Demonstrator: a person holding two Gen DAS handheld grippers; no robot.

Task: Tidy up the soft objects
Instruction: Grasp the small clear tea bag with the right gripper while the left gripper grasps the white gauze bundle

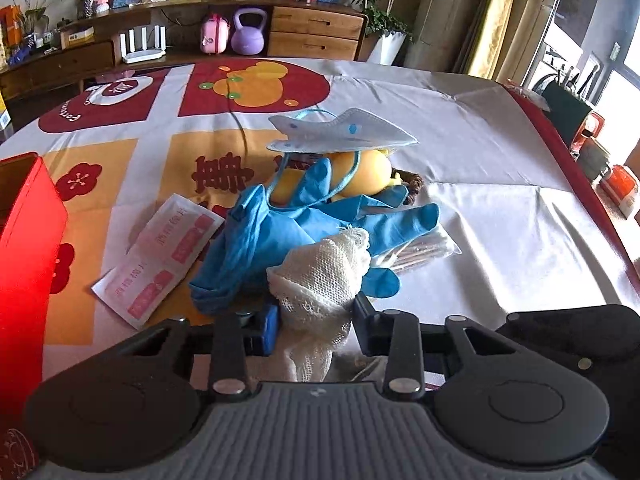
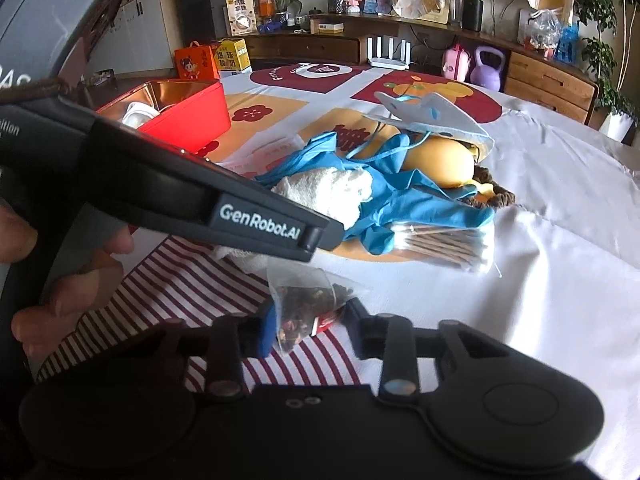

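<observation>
A white gauze roll [image 1: 320,276] sits between the fingers of my left gripper [image 1: 316,322], which is shut on it at the near edge of a pile. The pile holds blue gloves [image 1: 280,232], a dotted face mask [image 1: 340,134] and a yellow soft toy [image 1: 368,172]. In the right wrist view my right gripper [image 2: 310,326] is shut on a clear mesh tea bag [image 2: 308,304] over a red-striped cloth [image 2: 192,300]. The same gauze [image 2: 328,192], gloves [image 2: 400,196] and mask [image 2: 436,116] lie beyond it.
An open red box [image 2: 188,116] stands at the left of the patterned tablecloth [image 1: 500,208]. A pink-printed packet [image 1: 160,256] lies left of the pile, a clear bag of swabs [image 2: 444,244] right of it. A hand [image 2: 60,280] holds the left gripper's black side [image 2: 160,188].
</observation>
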